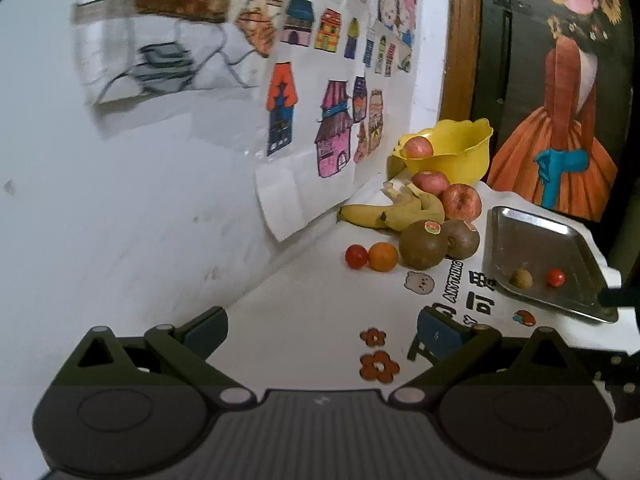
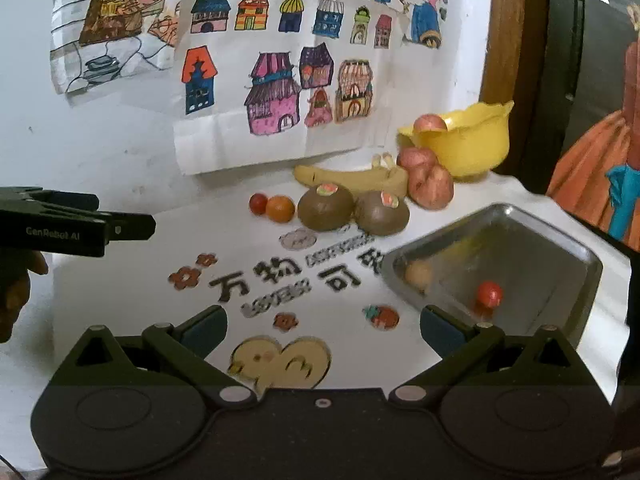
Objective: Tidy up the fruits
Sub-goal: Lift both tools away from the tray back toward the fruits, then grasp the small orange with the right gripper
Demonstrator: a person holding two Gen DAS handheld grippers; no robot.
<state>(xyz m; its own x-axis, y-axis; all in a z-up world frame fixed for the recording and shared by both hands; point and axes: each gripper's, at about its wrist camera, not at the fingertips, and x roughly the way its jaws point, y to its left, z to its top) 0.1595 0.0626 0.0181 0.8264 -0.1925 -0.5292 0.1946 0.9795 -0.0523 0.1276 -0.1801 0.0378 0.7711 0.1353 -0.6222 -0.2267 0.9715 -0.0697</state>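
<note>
Two tools are ours here, and both stand wide with nothing between their fingers: the left tool (image 1: 322, 332) hangs above the white table (image 1: 312, 300), the right tool (image 2: 322, 330) over the near edge of the steel tray (image 2: 560, 240). Taking that tray as our landmark, we see a small brown fruit (image 2: 418, 274) and a red cherry tomato (image 2: 489, 294) lying inside it, apart from each other. Just beyond the tray sit two kiwis (image 2: 326, 208), with an orange tomato (image 2: 280, 209) and a second red tomato (image 2: 258, 203) further along. Behind these lie bananas (image 2: 352, 178) and two apples (image 2: 430, 188), then a yellow bowl (image 2: 468, 148) holding another apple (image 2: 429, 122).
</note>
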